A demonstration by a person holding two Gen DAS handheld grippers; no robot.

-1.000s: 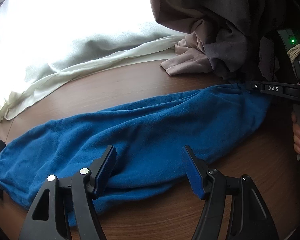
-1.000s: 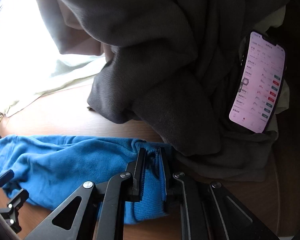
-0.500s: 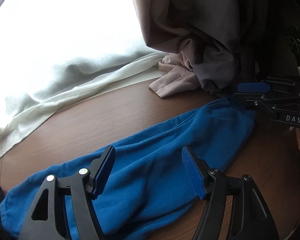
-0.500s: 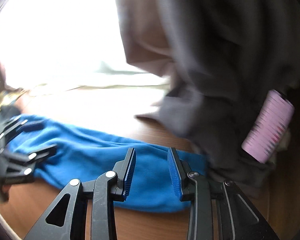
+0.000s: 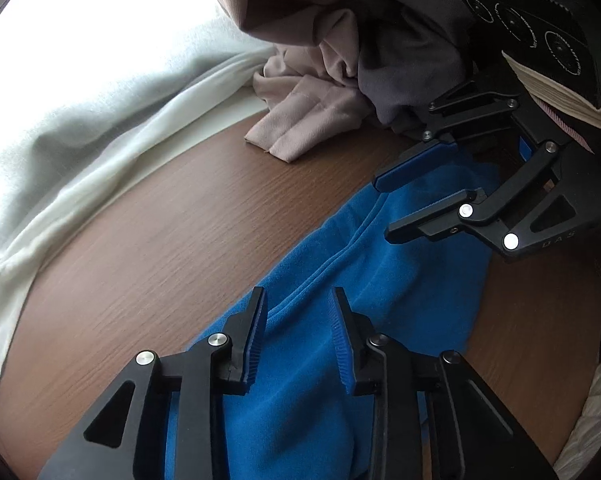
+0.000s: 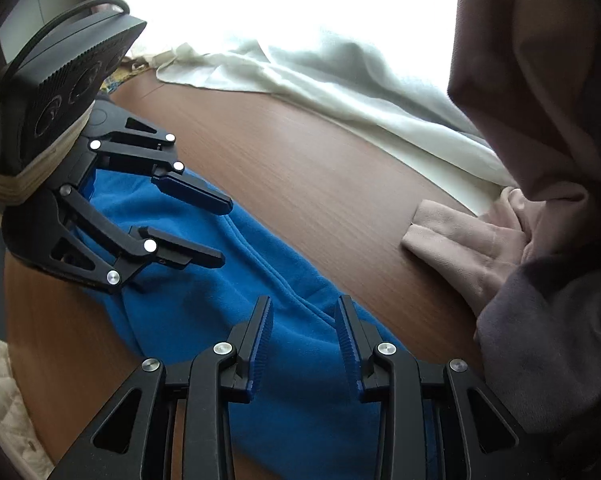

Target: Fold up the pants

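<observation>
A: Left tool noted over the blue fleece pants, jaws part-spread and closing. A raised ridge of fleece runs between the pads; no pinch is seen yet.

B: Right tool recorded likewise: jaws part-spread, pads clear of cloth, poised over the same long seam fold. Nothing is gripped by either.

A: Pants are laid as a long narrow strip along the wooden bench, already doubled lengthwise. The two tools are pointed toward each other from opposite ends of the strip.

B: Risk one, judged: only the top layer may be caught by the closing left pads, so the lower layer would be left behind and the fold would open when lifted.

A: Risk two: fleece is soft and springy, and a shallow bite on the ridge could be lost mid-carry.

B: Risk three: the pink garment and the dark grey cloth are heaped just beside the right-hand end; they could be snagged or dragged along. The white curtain is pooled at the far edge, well apart from the pants.
</observation>
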